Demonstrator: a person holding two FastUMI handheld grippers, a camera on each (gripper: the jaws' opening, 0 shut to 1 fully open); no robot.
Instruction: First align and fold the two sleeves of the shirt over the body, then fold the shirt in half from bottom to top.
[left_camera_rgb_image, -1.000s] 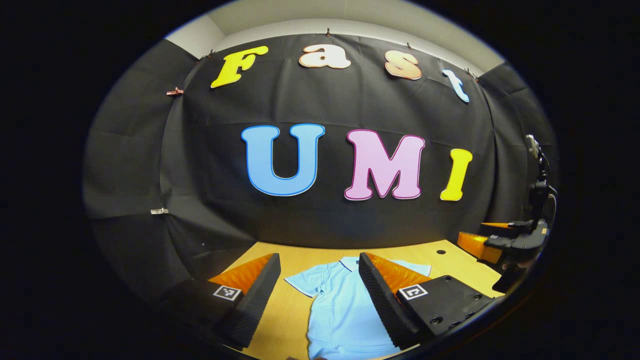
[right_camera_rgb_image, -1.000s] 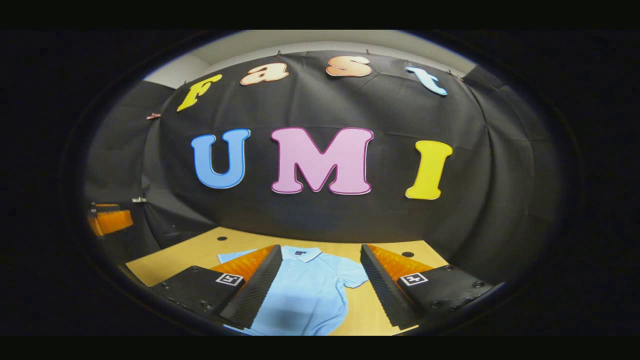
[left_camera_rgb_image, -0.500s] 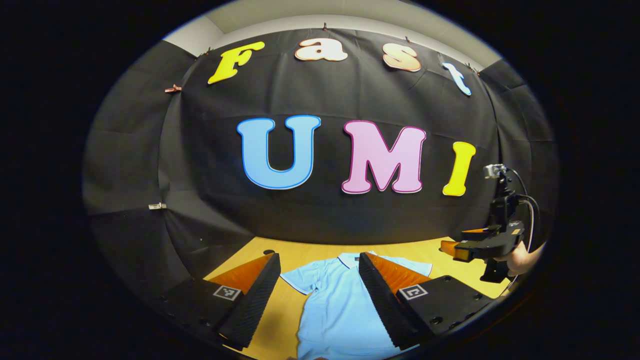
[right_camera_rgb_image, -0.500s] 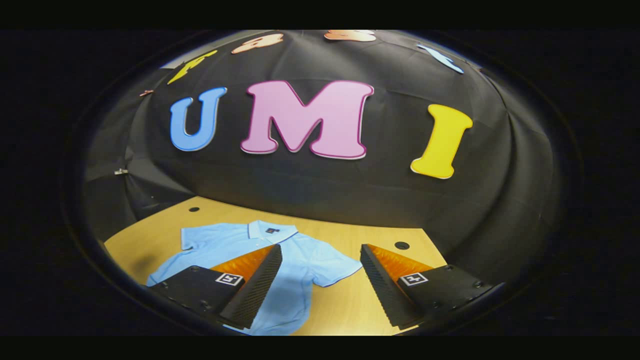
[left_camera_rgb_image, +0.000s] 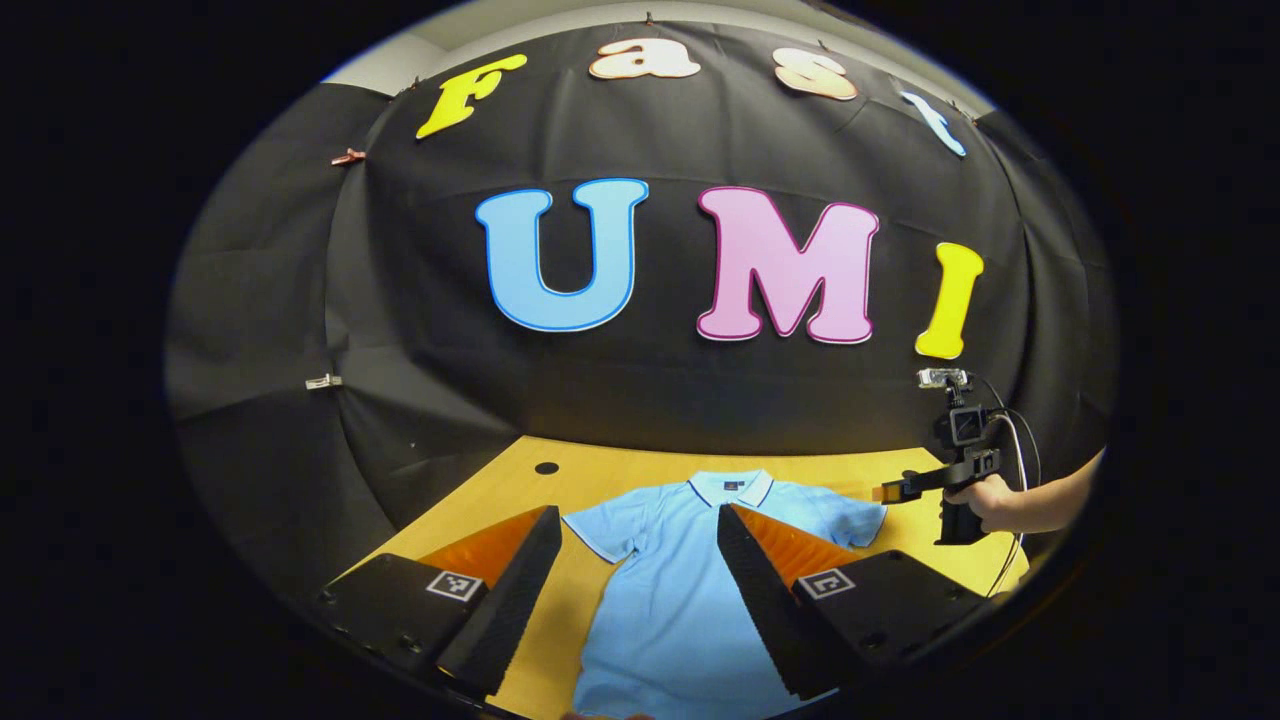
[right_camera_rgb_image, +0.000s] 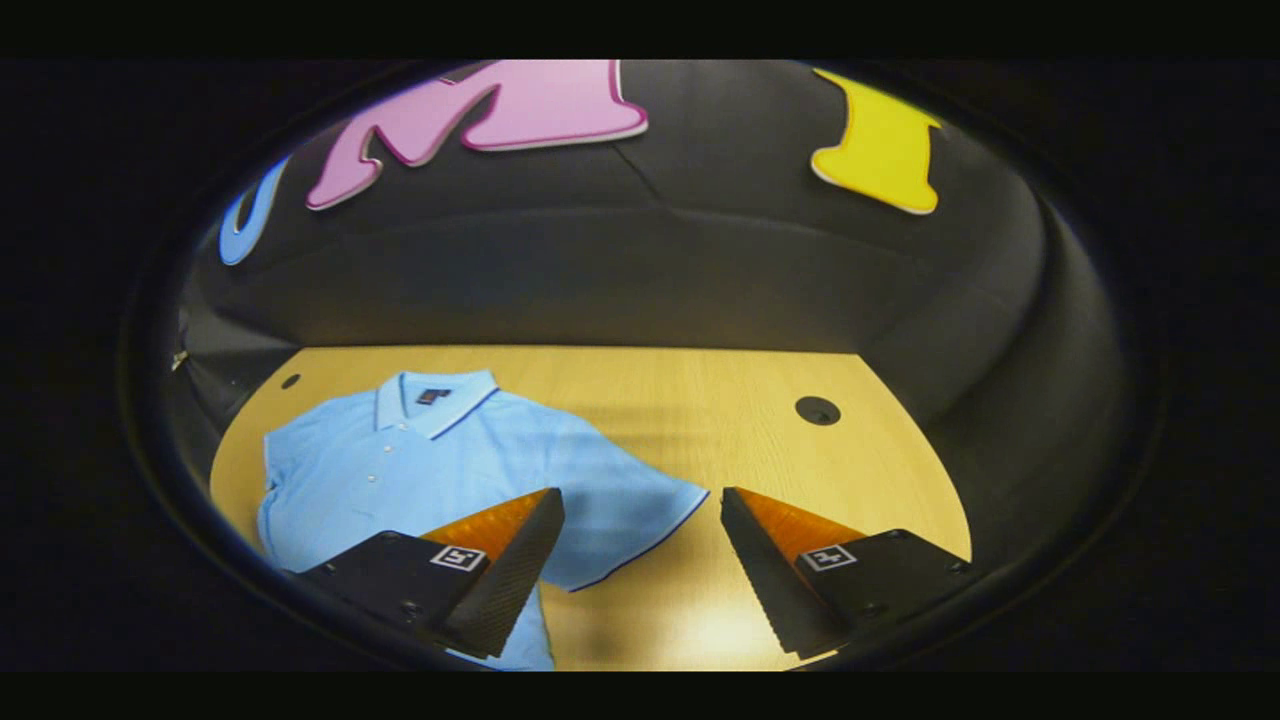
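Note:
A light blue polo shirt (left_camera_rgb_image: 680, 590) lies flat on the wooden table (left_camera_rgb_image: 600, 470), collar toward the back wall, both short sleeves spread out. My left gripper (left_camera_rgb_image: 640, 580) is open above the shirt's body, nothing between its fingers. In the right gripper view the shirt (right_camera_rgb_image: 420, 470) lies at the left, and my right gripper (right_camera_rgb_image: 640, 560) hangs open over its right sleeve (right_camera_rgb_image: 640, 510), empty. In the left gripper view the right gripper (left_camera_rgb_image: 900, 490), held by a hand (left_camera_rgb_image: 985, 495), hovers beside that sleeve (left_camera_rgb_image: 850, 515).
The table has round cable holes (right_camera_rgb_image: 817, 409), (left_camera_rgb_image: 546, 467) near its back corners. Black cloth wall closes the back and both sides. Bare wood (right_camera_rgb_image: 760, 400) lies to the right of the shirt.
The right gripper has tipped down and moved forward toward the shirt's right sleeve. The left gripper has tilted down a little, so more of the table and shirt shows. Both stay open.

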